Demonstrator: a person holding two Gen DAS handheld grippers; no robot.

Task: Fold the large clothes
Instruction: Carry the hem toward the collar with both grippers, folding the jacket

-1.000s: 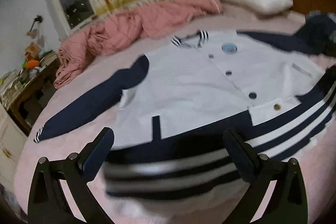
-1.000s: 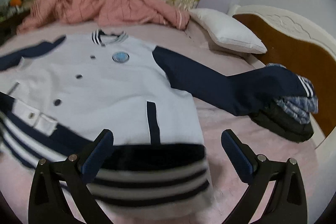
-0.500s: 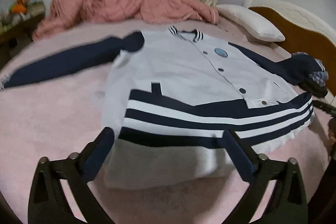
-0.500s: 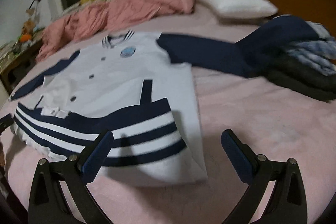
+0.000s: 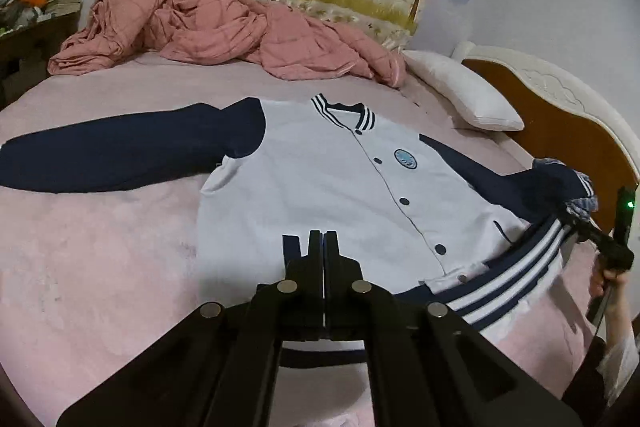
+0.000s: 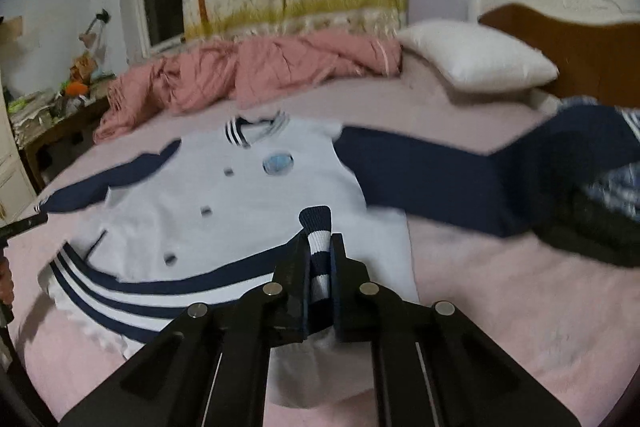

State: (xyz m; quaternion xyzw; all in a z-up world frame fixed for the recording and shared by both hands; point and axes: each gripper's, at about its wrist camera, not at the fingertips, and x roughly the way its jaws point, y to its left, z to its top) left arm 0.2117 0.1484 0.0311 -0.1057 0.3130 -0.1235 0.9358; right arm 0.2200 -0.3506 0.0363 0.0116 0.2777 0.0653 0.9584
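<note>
A white varsity jacket [image 5: 328, 187] with navy sleeves and a navy-and-white striped hem lies face up on the pink bed [image 5: 100, 247]; it also shows in the right wrist view [image 6: 240, 203]. Its striped hem [image 5: 520, 267] is folded up over the white front. My left gripper [image 5: 323, 239] is shut at the jacket's lower left corner; the fabric between its fingers is hidden. My right gripper [image 6: 318, 247] is shut on the striped hem [image 6: 318, 239], which sticks up between its fingers.
A crumpled pink quilt [image 5: 224, 31] lies at the back of the bed. A white pillow [image 5: 464, 95] rests by the wooden headboard [image 5: 560, 131]. Dark folded clothes [image 6: 600, 223] sit under the jacket's right sleeve. A cluttered desk [image 6: 48, 115] stands at the left.
Both grippers were open above the hem and have closed. The right one now pinches the striped hem, and the left one is shut at the jacket's lower left corner.
</note>
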